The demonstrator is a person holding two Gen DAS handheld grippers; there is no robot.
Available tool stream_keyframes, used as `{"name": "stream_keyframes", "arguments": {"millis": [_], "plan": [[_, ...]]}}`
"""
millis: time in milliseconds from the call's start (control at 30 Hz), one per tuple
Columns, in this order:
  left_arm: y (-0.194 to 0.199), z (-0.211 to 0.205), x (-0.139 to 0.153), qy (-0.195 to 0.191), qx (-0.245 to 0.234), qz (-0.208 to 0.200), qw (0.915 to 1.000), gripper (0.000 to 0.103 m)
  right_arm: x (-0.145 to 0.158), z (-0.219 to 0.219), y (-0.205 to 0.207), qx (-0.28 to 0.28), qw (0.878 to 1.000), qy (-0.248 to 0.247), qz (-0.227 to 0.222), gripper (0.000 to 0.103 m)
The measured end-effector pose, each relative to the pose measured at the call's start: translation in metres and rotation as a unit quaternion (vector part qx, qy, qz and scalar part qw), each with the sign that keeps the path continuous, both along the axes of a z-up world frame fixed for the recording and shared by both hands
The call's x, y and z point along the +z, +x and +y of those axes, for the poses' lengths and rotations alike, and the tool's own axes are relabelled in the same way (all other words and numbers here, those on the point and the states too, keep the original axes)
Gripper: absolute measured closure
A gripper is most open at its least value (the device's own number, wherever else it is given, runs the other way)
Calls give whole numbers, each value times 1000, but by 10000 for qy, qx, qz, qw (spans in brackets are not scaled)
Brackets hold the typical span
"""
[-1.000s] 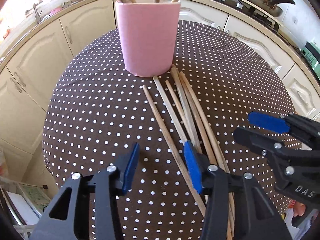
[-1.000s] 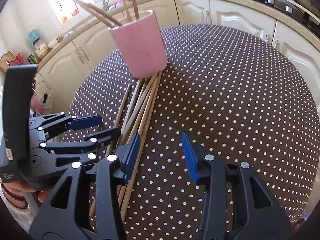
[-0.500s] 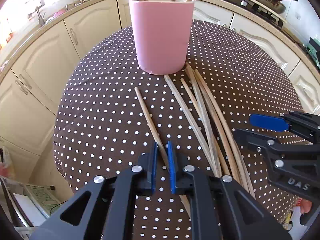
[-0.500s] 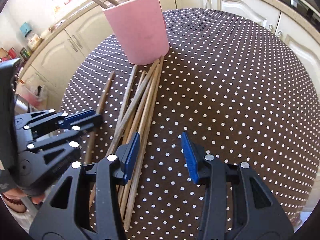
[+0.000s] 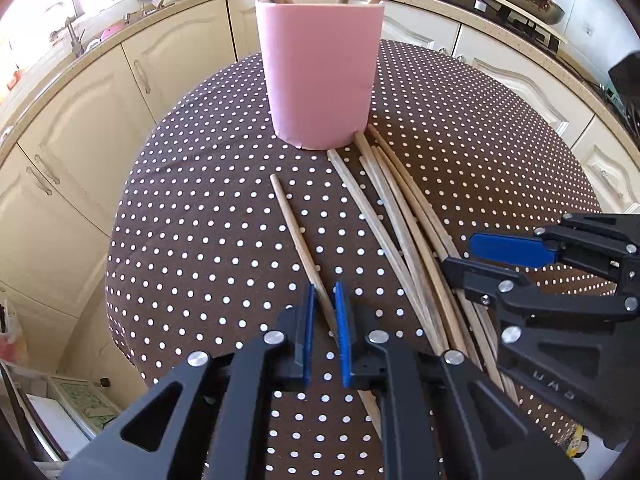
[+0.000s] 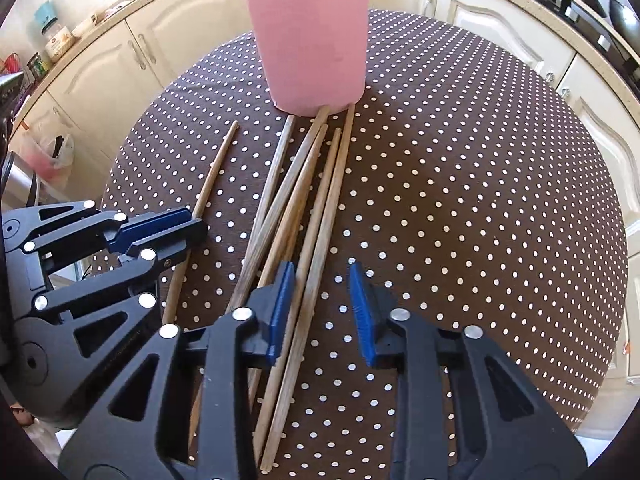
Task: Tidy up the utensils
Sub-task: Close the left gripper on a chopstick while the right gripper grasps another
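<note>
Step in hand: you were picking loose chopsticks off the table to stand them in the pink cup (image 5: 320,68).
Left gripper (image 5: 323,308): clenched on the single chopstick (image 5: 294,232), its blue pads pinching the near part of the shaft; the far tip pointed toward the cup.
Right gripper (image 6: 320,304): jaws had just been closing, yet were not pinching; the outermost stick of the chopstick bundle (image 6: 304,200) passed between them, against the left pad, with a gap to the right pad.
Single chopstick, place: flat on the polka-dot tablecloth (image 5: 192,240), apart from the bundle, short of the cup.
Bundle, place: fanned on the cloth with far tips touching or just beside the cup's base, several sticks overlapping.
Cup: upright near the table's far side, already holding several chopsticks leaning against its rim.
Handling advice, left: your grip sat near one end, so the stick would likely swing; you needed a slow lift and a tilt to upright before lowering it in.
Handling advice, right: you needed one stick isolated before closing fully, or neighbours could drag along.
Risk: nudging the cup with a lifted tip could tip it.
</note>
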State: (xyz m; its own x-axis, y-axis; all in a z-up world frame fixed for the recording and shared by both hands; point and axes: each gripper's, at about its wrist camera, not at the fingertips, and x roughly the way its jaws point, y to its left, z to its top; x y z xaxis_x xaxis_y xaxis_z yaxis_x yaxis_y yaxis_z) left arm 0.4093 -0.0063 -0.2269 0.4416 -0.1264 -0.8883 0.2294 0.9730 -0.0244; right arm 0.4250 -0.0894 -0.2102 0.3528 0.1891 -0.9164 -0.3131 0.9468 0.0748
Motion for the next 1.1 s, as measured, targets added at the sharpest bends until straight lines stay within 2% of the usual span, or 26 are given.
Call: {"name": "stream_keyframes", "arguments": {"millis": [267, 367, 433, 567, 800, 900, 1000, 1100], "plan": [[2, 4, 0, -36, -38, 51, 10000, 93, 1, -19, 9, -76, 9998, 37, 160, 79], [3, 7, -1, -68, -43, 77, 9999, 93, 2, -39, 3, -135, 9990, 343, 255, 79], [4, 8, -1, -73, -41, 87, 9999, 93, 2, -39, 4, -153, 9997, 16, 170, 79], [5, 5, -1, 5, -45, 77, 10000, 93, 3, -42, 6, -143, 9997, -57, 191, 79], [4, 2, -2, 98, -41, 91, 9999, 93, 0, -22, 17, -63, 9990, -281, 343, 82], [4, 1, -2, 143, -27, 109, 9998, 93, -3, -8, 22, 56, 9971, -657, 391, 87], [5, 0, -2, 146, -2, 132, 9998, 93, -1, -1, 30, 93, 9964, -688, 496, 94], [4, -1, -2, 135, 29, 90, 9999, 94, -1, 1, 32, 100, 9966, -636, 515, 95]]}}
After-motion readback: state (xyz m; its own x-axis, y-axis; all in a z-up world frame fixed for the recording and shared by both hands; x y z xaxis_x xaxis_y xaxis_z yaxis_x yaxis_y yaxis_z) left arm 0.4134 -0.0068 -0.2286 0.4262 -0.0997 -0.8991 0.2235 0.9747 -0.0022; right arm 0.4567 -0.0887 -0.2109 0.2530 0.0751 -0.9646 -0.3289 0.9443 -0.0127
